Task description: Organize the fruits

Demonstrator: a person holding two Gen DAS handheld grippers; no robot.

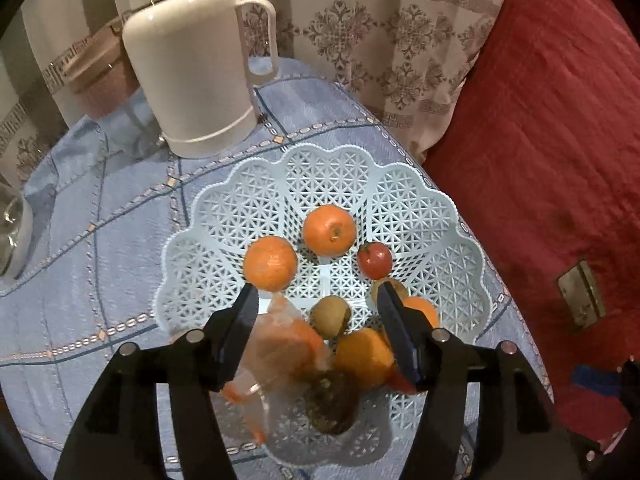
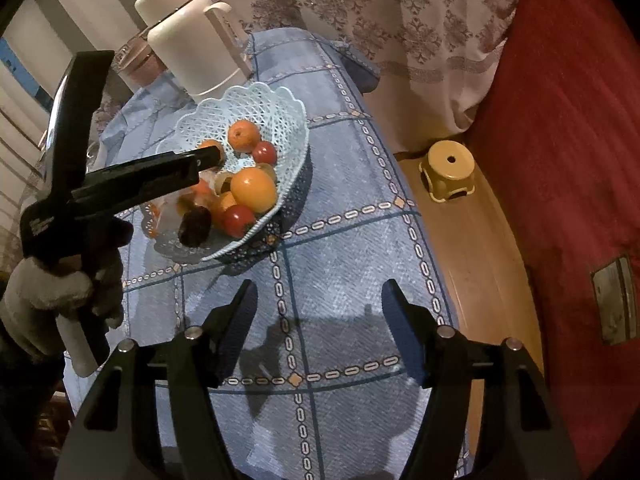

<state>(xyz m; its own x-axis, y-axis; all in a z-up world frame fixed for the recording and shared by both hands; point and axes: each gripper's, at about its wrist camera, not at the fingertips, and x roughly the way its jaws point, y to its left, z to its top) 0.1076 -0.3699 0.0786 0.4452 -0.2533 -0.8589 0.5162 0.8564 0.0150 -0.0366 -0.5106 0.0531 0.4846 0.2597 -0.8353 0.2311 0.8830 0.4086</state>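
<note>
Both claws stand empty: left gripper (image 1: 318, 294) parted over the lattice fruit basket (image 1: 460, 216) at centre frame, right gripper (image 2: 316, 292) parted over blue tablecloth (image 2: 340, 240). Oranges (image 1: 329, 230), tomatoes (image 1: 374, 260), kiwis (image 1: 330, 316) already basketed; seemingly little remains.

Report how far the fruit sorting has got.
Done: oranges, a tomato and kiwis lie in the basket. In hand: the left hand-held gripper hangs open above them, gripping nothing. Left: a clear bag lies among the fruit; no fruit shows outside.
</note>
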